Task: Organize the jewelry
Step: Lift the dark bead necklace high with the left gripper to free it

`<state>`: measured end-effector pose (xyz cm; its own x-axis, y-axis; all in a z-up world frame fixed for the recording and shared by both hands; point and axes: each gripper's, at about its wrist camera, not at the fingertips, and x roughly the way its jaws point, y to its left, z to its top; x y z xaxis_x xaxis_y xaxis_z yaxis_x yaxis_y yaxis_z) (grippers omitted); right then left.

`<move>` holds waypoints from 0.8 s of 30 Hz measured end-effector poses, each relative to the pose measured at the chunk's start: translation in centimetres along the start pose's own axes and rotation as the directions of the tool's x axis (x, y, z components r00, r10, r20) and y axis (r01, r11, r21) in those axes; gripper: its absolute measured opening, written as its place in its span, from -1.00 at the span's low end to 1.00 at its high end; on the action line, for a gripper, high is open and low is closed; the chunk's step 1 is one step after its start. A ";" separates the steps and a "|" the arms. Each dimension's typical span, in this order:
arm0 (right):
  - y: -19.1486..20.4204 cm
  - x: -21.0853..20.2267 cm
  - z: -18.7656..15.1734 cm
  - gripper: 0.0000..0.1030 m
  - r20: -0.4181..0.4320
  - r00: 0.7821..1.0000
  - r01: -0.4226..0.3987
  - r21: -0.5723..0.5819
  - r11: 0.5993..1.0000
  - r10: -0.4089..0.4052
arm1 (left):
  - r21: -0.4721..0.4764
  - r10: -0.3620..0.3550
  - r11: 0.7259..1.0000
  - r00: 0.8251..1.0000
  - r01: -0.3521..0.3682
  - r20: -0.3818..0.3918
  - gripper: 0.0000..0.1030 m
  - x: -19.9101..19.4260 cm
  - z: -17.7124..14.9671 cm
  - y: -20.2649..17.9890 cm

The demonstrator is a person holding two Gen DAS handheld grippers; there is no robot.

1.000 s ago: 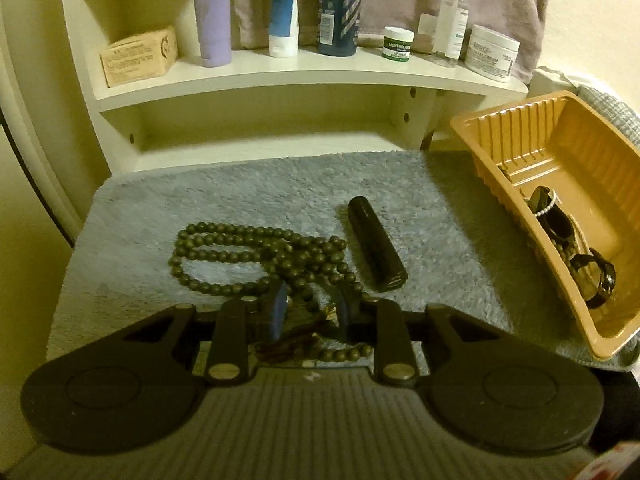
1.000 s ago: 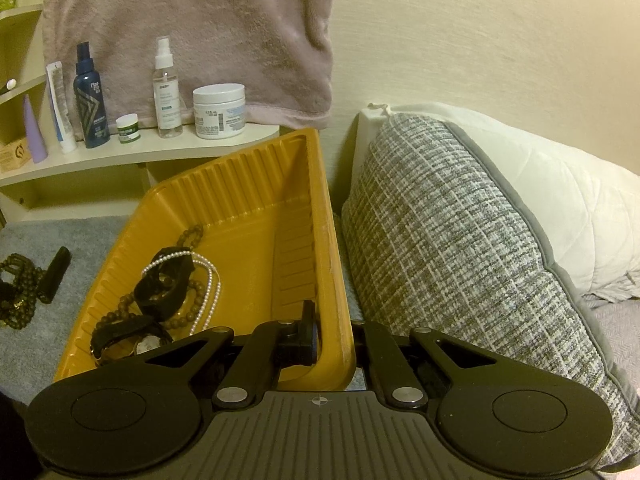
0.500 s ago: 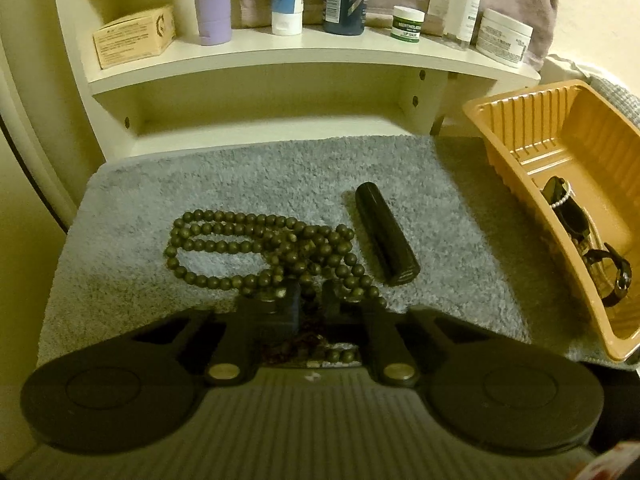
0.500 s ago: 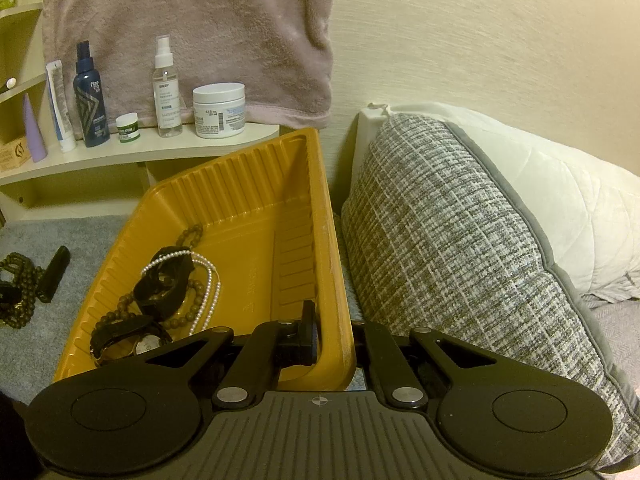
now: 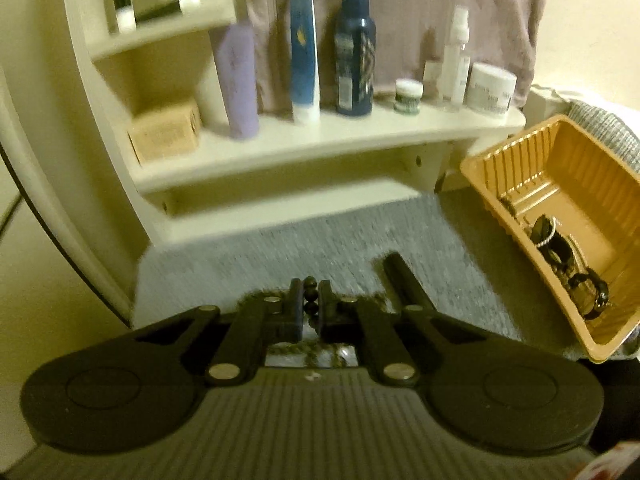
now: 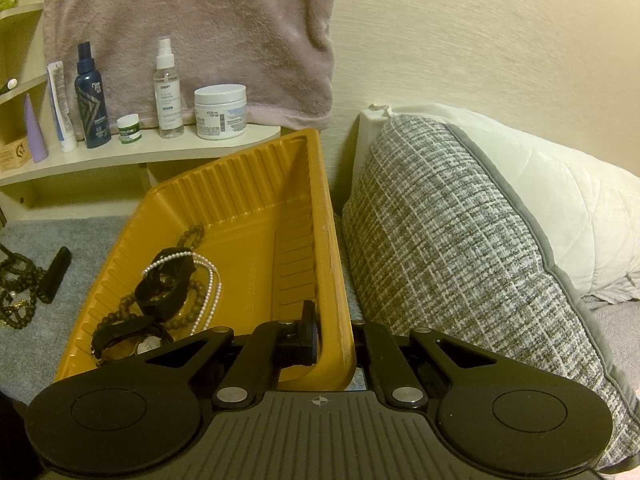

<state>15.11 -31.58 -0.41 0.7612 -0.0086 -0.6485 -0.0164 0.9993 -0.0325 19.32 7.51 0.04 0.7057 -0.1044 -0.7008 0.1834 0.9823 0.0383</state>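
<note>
Left wrist view, blurred: bead necklace (image 5: pixel 310 306) apparently pinched between jaws.

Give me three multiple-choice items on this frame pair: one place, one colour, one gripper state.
1. Where does the pearl strand lie?
A. inside the tray
B. on the shelf
C. on the pillow

2. What colour is the tray?
A. white
B. yellow-orange
C. green

3. What is the left gripper doing?
A. open over the mat
B. shut on the dark bead necklace
C. shut on the black tube

Key: 1 A, the pearls rest among other pieces on the tray floor. 2 B, its ribbed walls show yellow-orange in both views. 3 B, beads sit pinched between the closed fingers.
</note>
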 end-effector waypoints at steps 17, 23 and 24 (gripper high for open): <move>0.0 0.0 0.0 -0.92 0.003 1.000 0.000 0.000 1.000 0.000 | 0.145 -0.039 0.989 0.989 0.018 0.145 -0.89 -5.9 7.3 0.5; 0.0 -0.1 0.1 -0.92 0.004 1.000 0.000 -0.002 1.000 0.000 | 0.188 -0.070 0.982 0.980 0.035 0.185 -0.89 -7.1 9.2 -0.6; 0.1 -0.1 0.1 -0.92 0.004 1.000 0.000 -0.002 1.000 0.000 | 0.194 -0.077 0.980 0.979 0.040 0.191 -0.89 -7.4 9.4 -0.8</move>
<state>15.08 -31.52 -0.29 0.7640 -0.0082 -0.6451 -0.0178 0.9993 -0.0337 20.43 6.04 11.89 0.8069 -0.2077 -0.5530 0.3404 0.9286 0.1479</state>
